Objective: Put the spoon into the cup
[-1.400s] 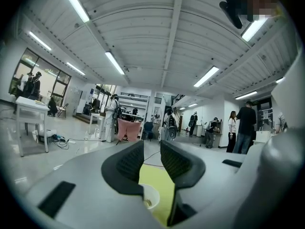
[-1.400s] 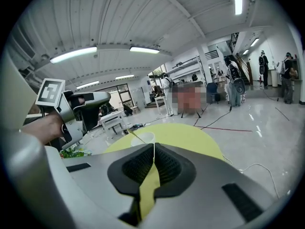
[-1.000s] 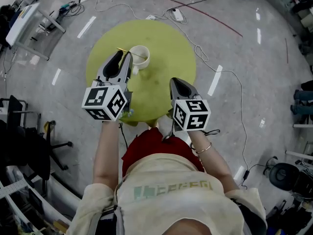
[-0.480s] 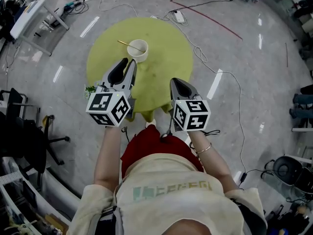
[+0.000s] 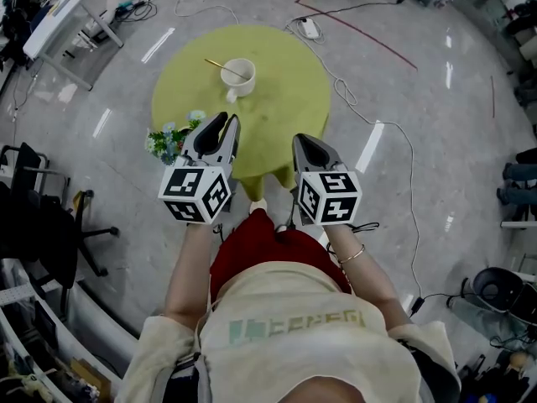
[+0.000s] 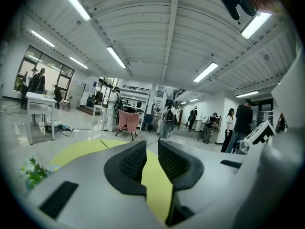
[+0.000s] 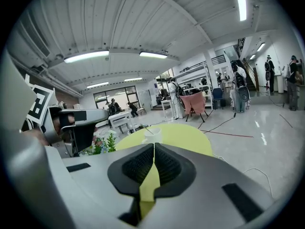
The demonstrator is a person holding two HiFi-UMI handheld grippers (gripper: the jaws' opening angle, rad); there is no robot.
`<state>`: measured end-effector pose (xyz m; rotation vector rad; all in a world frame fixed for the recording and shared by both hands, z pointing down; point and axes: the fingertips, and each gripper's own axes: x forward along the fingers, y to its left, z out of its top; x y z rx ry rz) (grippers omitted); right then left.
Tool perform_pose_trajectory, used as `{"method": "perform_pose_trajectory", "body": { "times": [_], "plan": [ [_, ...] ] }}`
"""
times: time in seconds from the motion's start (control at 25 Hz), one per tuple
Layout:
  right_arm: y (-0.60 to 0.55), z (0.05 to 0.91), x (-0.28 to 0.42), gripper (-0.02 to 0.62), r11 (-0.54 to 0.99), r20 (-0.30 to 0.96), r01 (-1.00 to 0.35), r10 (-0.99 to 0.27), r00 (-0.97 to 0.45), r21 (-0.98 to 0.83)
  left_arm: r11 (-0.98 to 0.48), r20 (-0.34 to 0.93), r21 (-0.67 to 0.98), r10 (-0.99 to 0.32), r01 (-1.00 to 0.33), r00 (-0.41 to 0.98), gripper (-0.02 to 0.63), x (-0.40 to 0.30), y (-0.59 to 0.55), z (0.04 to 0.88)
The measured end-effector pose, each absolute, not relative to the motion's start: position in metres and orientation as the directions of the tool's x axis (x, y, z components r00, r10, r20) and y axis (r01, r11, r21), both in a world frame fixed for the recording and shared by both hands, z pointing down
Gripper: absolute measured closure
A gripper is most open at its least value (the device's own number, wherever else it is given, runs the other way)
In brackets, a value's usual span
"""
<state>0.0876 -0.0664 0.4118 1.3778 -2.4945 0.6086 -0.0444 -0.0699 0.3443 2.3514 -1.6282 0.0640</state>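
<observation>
A white cup (image 5: 237, 75) stands on the far part of the round yellow-green table (image 5: 285, 82). A gold-handled spoon (image 5: 220, 64) rests in the cup, its handle sticking out toward the far left. My left gripper (image 5: 228, 120) hovers over the table's near left edge, well short of the cup. Its jaws stand a narrow gap apart with nothing between them (image 6: 152, 144). My right gripper (image 5: 299, 138) is at the near right edge, its pads touching and empty (image 7: 154, 145). The right gripper view shows the cup (image 7: 153, 135) and spoon (image 7: 147, 129) straight ahead.
A small bunch of flowers (image 5: 172, 139) sits at the table's left edge beside my left gripper. Cables and a power strip (image 5: 303, 27) lie on the floor beyond the table. A white desk (image 5: 59, 23) stands at the far left. People stand in the distance.
My left gripper has drawn back from the cup toward the person, leaving the spoon in the cup. The right gripper has stayed put. The flowers have come into view.
</observation>
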Motion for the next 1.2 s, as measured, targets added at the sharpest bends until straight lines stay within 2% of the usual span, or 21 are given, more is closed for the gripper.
{"method": "perform_pose_trajectory", "body": {
  "times": [0.48, 1.2],
  "plan": [
    [-0.032, 0.408, 0.096, 0.558, 0.495, 0.376, -0.836, -0.747, -0.548, -0.236, -0.290, 0.216, 0.209, -0.918, -0.934, 0.333, 0.552, -0.041, -0.024, 0.355],
    [0.014, 0.402, 0.106, 0.558, 0.541, 0.343, -0.817, -0.742, -0.576, -0.200, -0.237, 0.260, 0.236, -0.919, -0.942, 0.296, 0.565, -0.035, 0.037, 0.382]
  ]
}}
